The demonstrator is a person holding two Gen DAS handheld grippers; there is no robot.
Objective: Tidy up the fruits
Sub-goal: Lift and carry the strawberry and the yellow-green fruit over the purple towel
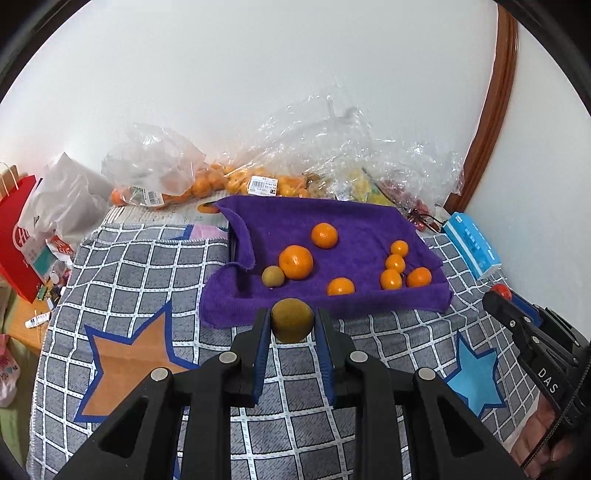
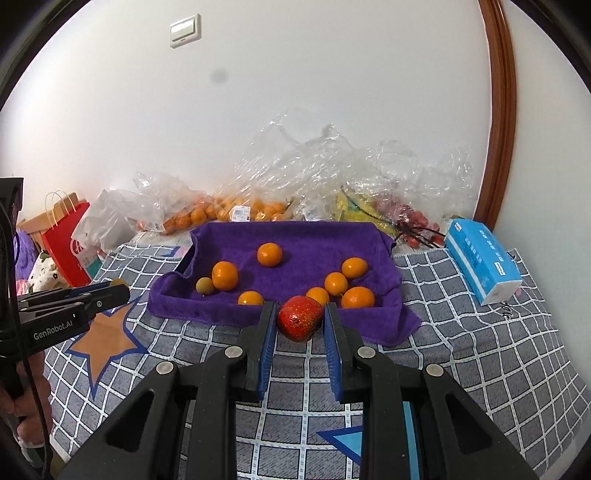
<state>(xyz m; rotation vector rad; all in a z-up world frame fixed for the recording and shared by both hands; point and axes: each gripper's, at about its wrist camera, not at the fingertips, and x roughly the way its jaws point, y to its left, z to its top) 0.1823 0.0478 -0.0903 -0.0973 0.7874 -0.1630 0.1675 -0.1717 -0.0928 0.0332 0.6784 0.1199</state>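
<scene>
Checked cloth (image 1: 147,273) with orange star (image 1: 125,365) and blue star (image 1: 476,373). Blue tissue pack (image 2: 480,258) at its right edge. Red paper bag (image 1: 16,236) at left. Wall switch (image 2: 185,30). Brown door frame (image 2: 500,110).

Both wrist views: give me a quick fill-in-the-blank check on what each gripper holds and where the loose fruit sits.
1. The left gripper is shut on a brownish-green ____.
2. The right gripper is shut on a ____ fruit with yellow speckles.
3. The loose oranges lie on a ____ towel.
4. The blue tissue pack lies to the ____ of that towel.

Missing words: kiwi; red; purple; right
</scene>
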